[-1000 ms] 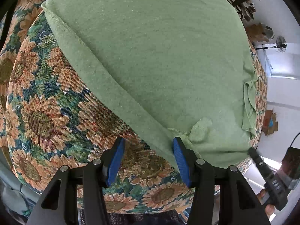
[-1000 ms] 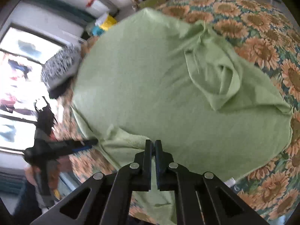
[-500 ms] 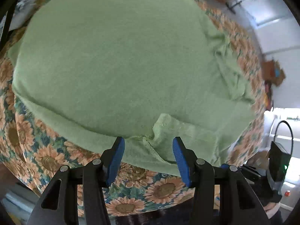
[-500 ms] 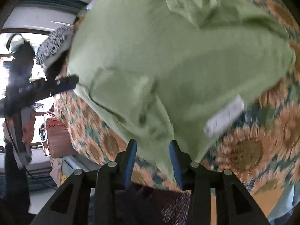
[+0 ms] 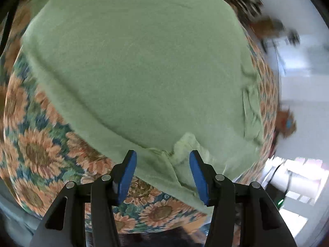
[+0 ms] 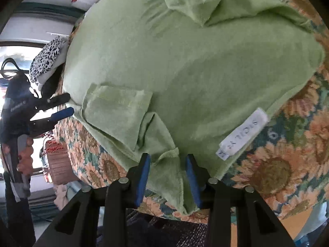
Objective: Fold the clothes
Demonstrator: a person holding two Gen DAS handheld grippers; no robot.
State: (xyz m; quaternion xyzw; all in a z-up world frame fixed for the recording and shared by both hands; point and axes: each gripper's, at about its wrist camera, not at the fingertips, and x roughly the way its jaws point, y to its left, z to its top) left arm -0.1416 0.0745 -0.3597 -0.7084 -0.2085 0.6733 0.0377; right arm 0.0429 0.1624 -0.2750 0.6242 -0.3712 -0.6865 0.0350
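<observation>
Garment: a light green garment (image 5: 139, 65) is lying spread over the sunflower-patterned cloth (image 5: 35, 154), covering most of it; in the right wrist view the same garment (image 6: 185, 65) is filling the middle of the frame.
Near edge: a small turned-up fold (image 5: 185, 144) is sitting at the garment's near hem, between the left fingers.
Folded flap: a squarish flap (image 6: 115, 107) is lying doubled over on the near left part of the garment.
Label: a white sewn-in label (image 6: 242, 134) is showing at the near right hem, lying partly over the sunflower cloth.
Far bunching: a crumpled pocket of fabric (image 6: 195, 0) is sitting at the far end.
Left hand-held gripper (image 5: 162, 160): its blue-padded fingers are standing wide apart, straddling the near hem and gripping nothing.
Right hand-held gripper (image 6: 167, 164): its fingers are standing apart with a hanging corner of the garment between them; I cannot tell whether the pads are touching it.
Person: a hand (image 6: 25, 154) is holding the left tool's handle at the far left of the right wrist view.
Background: a black-and-white spotted cloth (image 6: 46, 57) is lying beyond the garment's left side.
</observation>
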